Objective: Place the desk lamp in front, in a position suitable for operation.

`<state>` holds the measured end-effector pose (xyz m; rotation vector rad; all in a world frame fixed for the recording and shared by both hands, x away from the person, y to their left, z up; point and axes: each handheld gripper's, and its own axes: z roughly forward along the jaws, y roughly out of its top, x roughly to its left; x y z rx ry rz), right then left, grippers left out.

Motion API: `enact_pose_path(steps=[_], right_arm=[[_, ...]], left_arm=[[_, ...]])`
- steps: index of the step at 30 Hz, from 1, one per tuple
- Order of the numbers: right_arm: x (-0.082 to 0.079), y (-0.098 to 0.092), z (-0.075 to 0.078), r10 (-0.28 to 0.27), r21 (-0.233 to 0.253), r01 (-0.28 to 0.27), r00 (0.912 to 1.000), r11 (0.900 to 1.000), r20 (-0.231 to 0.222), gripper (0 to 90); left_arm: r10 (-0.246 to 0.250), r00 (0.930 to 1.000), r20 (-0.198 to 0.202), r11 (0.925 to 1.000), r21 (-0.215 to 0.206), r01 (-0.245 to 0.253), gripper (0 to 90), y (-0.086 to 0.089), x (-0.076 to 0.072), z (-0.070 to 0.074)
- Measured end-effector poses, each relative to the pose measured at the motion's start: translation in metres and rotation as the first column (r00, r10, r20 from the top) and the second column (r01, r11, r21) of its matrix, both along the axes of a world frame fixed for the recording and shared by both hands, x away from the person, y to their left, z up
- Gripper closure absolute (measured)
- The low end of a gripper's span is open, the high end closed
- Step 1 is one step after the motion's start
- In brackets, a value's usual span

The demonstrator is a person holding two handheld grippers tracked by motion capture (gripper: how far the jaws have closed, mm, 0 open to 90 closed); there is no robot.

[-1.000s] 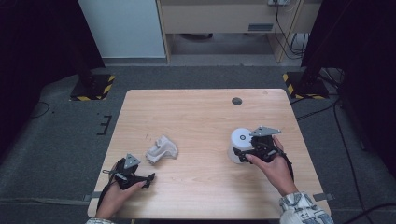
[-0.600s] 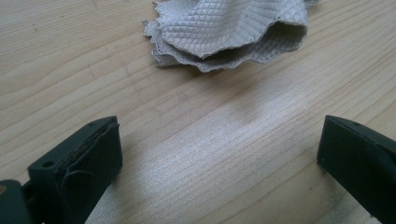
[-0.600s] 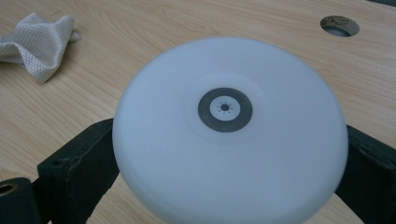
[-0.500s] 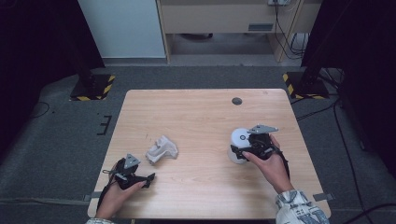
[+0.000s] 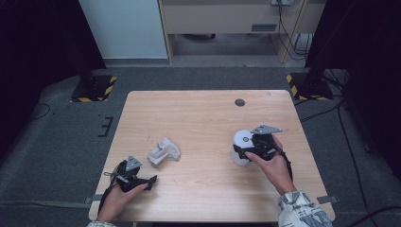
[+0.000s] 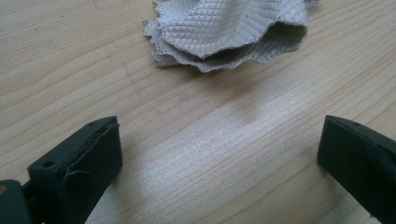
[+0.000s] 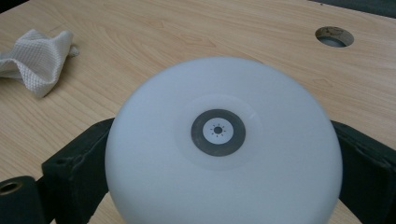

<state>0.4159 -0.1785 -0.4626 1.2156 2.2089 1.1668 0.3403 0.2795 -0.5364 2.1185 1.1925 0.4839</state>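
Note:
A crumpled white waffle-weave cloth [image 5: 164, 151] lies on the wooden table [image 5: 198, 113], left of centre. My left gripper [image 5: 150, 181] rests on the table just in front of it, open, with bare wood between its jaws. In the left gripper view [image 6: 219, 144] the cloth [image 6: 233, 28] lies a short way beyond the tips. My right gripper [image 5: 240, 151] is shut on a white round object [image 5: 242, 139] with a grey ring on its face, at the table's right. The right gripper view [image 7: 219, 154] has the white object [image 7: 224, 140] pinched between both jaws, with the cloth [image 7: 37, 60] far off at its left.
A round cable hole [image 5: 239, 102] sits near the table's far edge, right of centre, and appears again as the hole [image 7: 334, 36]. Dark stands with yellow-black striped feet [image 5: 94, 87] flank the table on the floor. A white panel and a wooden cabinet stand beyond.
My right gripper has shifted slightly left and toward the person with the white object in it. The left gripper and the cloth have stayed put.

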Motion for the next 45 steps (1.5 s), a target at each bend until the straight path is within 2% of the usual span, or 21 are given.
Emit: enact_pose_path(steps=[8, 11, 20, 25, 34, 39, 40, 45], right_arm=[[-0.001, 0.001, 0.001, -0.001, -0.014, 0.001, 0.9999, 1.000, 0.011, 7.9], [-0.003, 0.003, 0.003, -0.006, -0.040, 0.007, 0.9997, 0.999, 0.025, 8.8], [-0.012, 0.014, 0.008, 0.050, -0.029, -0.049, 0.9983, 0.998, 0.029, 9.1], [-0.022, 0.024, 0.012, 0.093, -0.026, -0.092, 0.9950, 0.995, 0.035, 9.1], [-0.043, 0.048, 0.016, 0.168, -0.050, -0.166, 0.9848, 0.985, 0.044, 9.1], [-0.059, 0.069, 0.015, 0.235, -0.063, -0.232, 0.9710, 0.971, 0.043, 9.1], [-0.059, 0.069, 0.015, 0.235, -0.063, -0.232, 0.9710, 0.971, 0.043, 9.1], [-0.068, 0.083, 0.015, 0.278, -0.077, -0.274, 0.9594, 0.959, 0.046, 9.1]], left_arm=[[0.000, 1.0000, 0.000, 1.0000, 0.000, 0.000, 0.0, 0.000, 0.000, 0.000], [0.001, 1.0000, -0.002, 1.0000, 0.002, -0.001, 0.0, 0.000, 0.000, 0.000], [0.000, 1.0000, -0.001, 1.0000, 0.001, 0.000, 0.0, 0.000, 0.000, 0.000], [0.000, 1.0000, 0.000, 1.0000, 0.001, 0.000, 0.0, 0.000, 0.000, 0.000], [-0.001, 1.0000, -0.001, 1.0000, 0.001, 0.001, 0.0, 0.000, 0.000, 0.000], [0.000, 1.0000, 0.000, 1.0000, 0.001, 0.000, 0.0, 0.000, 0.000, 0.000], [0.000, 1.0000, 0.000, 1.0000, 0.001, 0.000, 0.0, 0.000, 0.000, 0.000], [-0.001, 1.0000, -0.001, 1.0000, 0.002, 0.001, 0.0, 0.000, 0.000, 0.000]])
